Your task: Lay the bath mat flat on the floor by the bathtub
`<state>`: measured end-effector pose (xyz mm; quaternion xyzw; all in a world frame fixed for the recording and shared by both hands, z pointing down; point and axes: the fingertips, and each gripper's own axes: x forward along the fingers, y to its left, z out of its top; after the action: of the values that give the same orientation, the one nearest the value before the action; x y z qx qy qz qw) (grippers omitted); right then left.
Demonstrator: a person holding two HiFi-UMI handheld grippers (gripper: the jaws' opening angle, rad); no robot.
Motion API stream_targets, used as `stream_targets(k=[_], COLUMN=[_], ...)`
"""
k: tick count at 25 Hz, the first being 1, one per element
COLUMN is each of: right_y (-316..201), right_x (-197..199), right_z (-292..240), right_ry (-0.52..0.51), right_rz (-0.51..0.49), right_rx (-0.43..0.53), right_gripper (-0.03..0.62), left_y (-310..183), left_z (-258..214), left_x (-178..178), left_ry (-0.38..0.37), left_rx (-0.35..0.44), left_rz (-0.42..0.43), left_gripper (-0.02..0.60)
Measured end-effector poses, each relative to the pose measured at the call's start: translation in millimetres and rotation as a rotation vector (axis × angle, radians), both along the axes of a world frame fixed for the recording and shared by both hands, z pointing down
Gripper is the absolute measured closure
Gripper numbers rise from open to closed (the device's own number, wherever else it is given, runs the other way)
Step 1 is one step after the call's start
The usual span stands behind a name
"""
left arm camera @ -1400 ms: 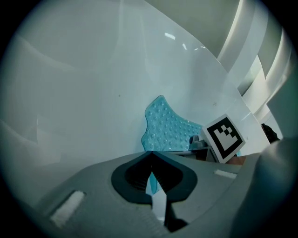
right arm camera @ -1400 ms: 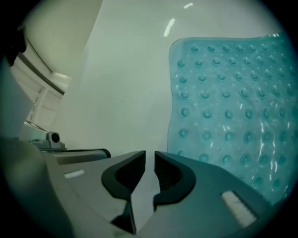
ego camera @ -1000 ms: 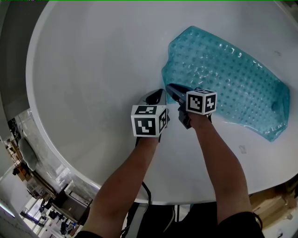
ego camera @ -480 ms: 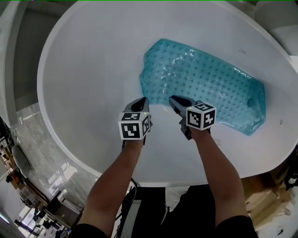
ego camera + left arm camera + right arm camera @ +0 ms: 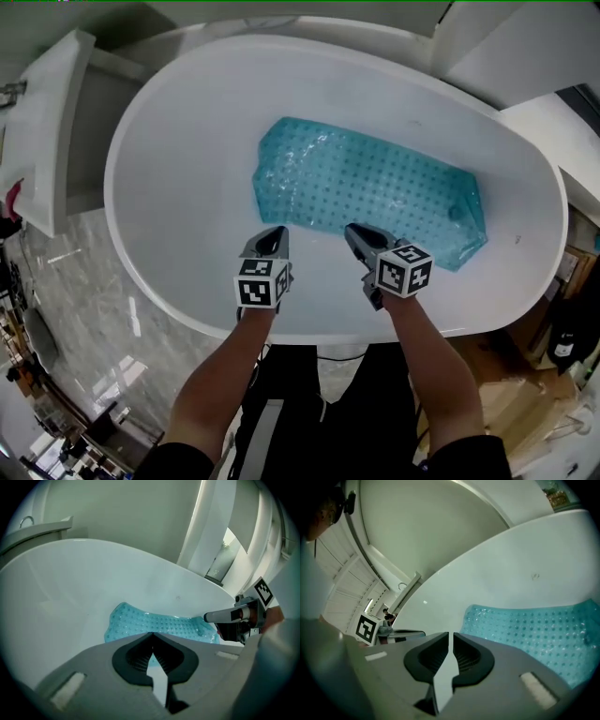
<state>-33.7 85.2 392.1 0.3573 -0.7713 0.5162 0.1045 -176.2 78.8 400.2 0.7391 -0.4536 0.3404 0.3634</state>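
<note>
Bath mat [image 5: 366,192]: blue-green, see-through, dotted all over. It lies along the bottom of the white bathtub [image 5: 127,234], not on the grey marbled floor [image 5: 80,309] that shows at the tub's left. It sits mostly flat, with the left end a little rumpled and a small bump near the right end. You hold both claws over the tub's near side, side by side and pointing down toward the mat, and neither touches it. Left claw [image 5: 272,232]: in its own view [image 5: 151,634] the tips meet, it is fully together and nothing is caught in it. Right claw [image 5: 354,230]: its own view [image 5: 451,633] shows a thin slit left between the jaws. They have just been closing, with nothing between them. Each claw shows in the other's view, out to the side and level with it. Marker cubes [image 5: 261,281] sit at your wrists, and your forearms reach in over the near rim.
</note>
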Motion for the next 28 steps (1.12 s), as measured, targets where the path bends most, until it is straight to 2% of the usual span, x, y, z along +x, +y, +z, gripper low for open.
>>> stream_targets(k=[6, 12, 17, 22, 28], right_y=[14, 26, 34, 49, 52], right_x=[68, 115, 137, 148, 157], right_z=[-83, -183, -269, -337, -429], right_ry=[0.025, 0.047, 0.041, 0.038, 0.056], right_rz=[0.026, 0.067, 0.068, 0.070, 0.118], right_rx=[0.058, 0.152, 0.253, 0.333, 0.505], right_gripper=[0.563, 0.586, 0.594, 0.594, 0.594], left_y=[2, 0, 4, 25, 35], left_z=[-78, -173, -254, -313, -393], left_x=[41, 58, 70, 73, 83], left_ry=[0.021, 0.066, 0.109, 0.125, 0.136], left_rx=[0.079, 0.180, 0.285, 0.360, 0.524], left_rz=[0.031, 0.023, 0.024, 0.042, 0.092], left_gripper=[0.575, 0.575, 0.575, 0.575, 0.575])
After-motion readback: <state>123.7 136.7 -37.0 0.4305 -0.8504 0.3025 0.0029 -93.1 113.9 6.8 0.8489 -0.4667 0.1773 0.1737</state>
